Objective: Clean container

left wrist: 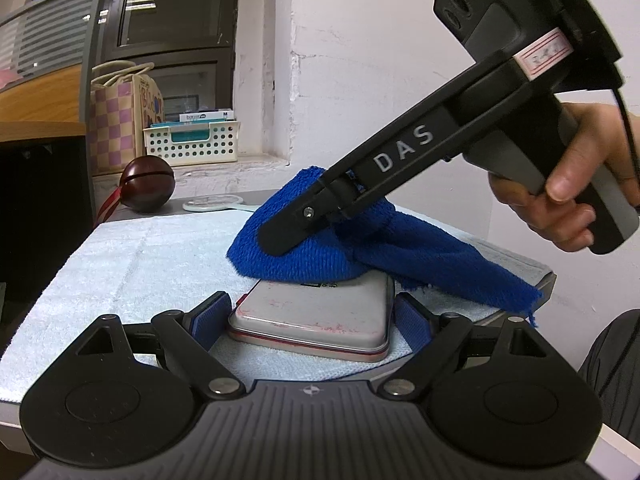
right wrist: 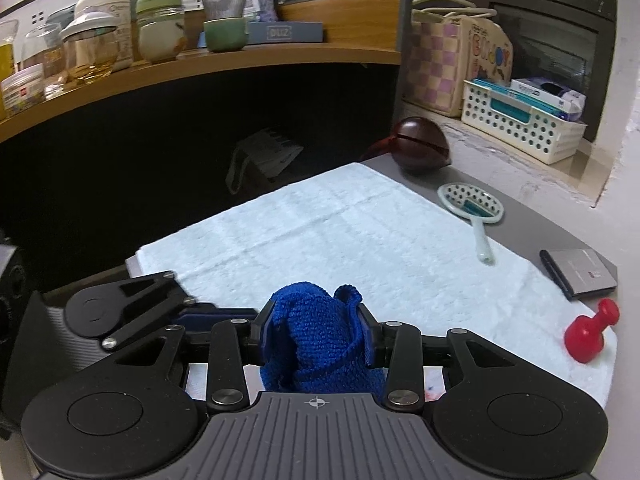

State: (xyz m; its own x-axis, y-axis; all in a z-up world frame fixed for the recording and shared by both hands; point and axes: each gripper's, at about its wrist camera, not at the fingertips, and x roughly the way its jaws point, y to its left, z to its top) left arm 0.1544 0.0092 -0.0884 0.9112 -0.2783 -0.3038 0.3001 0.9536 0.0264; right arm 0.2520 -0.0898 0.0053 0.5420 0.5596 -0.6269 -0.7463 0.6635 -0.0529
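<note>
left gripper: level, jaws closed on tin | right gripper: angled down, clamping blue cloth | right hand: wraps handle

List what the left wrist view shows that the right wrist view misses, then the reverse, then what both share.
Only the left wrist view: the metal tin between the left gripper fingers, and the hand holding the right gripper.
Only the right wrist view: the red knob, grey case and shelf jars.
Both: the blue cloth, white towel, brown ball and basket.
</note>
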